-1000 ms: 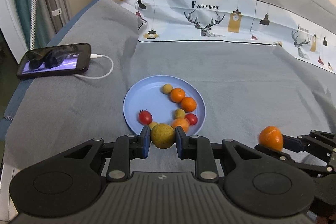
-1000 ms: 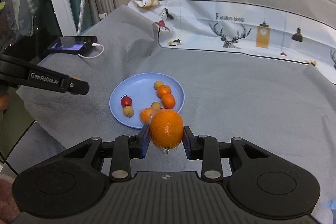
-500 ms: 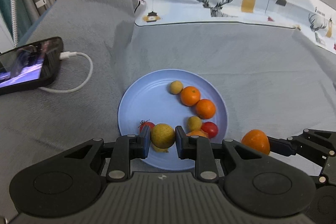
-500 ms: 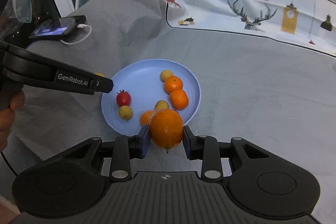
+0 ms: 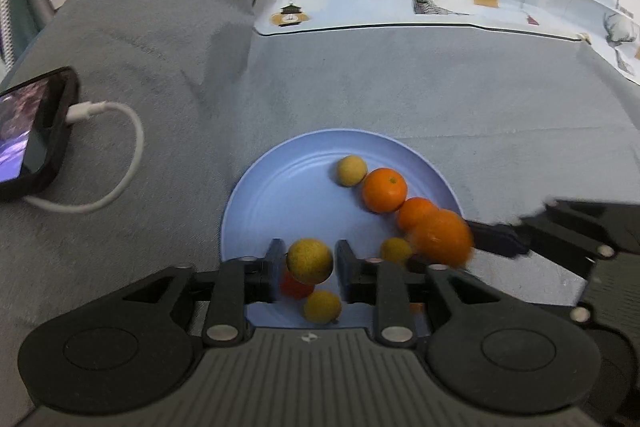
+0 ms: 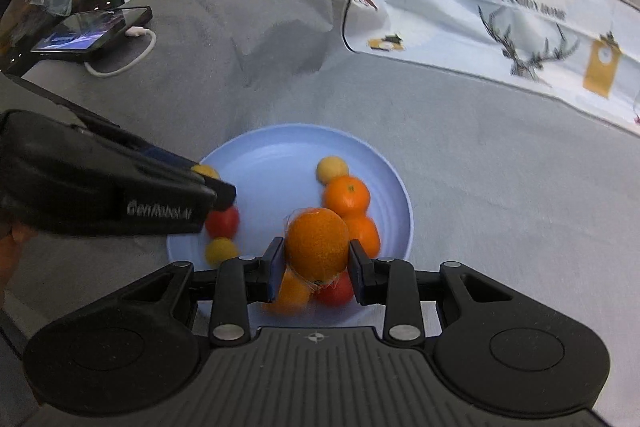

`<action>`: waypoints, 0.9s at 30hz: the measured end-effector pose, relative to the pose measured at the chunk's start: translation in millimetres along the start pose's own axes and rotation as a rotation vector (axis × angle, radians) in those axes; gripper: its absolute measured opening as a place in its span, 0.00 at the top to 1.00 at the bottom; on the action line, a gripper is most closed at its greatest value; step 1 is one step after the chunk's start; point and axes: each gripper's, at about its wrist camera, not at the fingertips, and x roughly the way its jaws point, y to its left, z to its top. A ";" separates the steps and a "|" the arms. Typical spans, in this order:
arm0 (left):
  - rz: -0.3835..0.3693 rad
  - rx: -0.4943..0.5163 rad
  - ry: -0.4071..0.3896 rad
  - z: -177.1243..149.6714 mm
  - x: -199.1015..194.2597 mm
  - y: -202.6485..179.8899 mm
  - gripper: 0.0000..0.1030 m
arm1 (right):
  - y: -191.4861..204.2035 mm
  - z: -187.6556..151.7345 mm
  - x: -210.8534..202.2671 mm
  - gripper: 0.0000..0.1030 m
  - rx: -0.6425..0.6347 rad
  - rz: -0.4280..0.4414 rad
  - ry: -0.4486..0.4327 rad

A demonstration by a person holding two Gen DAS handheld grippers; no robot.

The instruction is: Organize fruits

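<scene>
Claws both over the blue plate (image 5: 256, 195). Left claw (image 5: 309, 261) is opening, with gaps showing either side of the yellow-green fruit (image 5: 309, 261) between its jaws. Right claw (image 6: 316, 259) is opening too, pads on a large orange (image 6: 316, 243) above the plate's near rim.

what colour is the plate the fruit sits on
Light blue plate, clearest in the right wrist view.

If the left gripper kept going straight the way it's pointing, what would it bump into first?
Probably the blue plate. The left gripper, its jaws opening around a yellow-green fruit, points steeply down at the plate's near part, where a red fruit lies. Depth is unclear.
</scene>
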 end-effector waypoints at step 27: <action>-0.012 -0.119 -0.056 -98.1 -147.9 3.0 0.01 | 31.1 -63.3 -165.1 0.08 0.053 -0.106 -0.084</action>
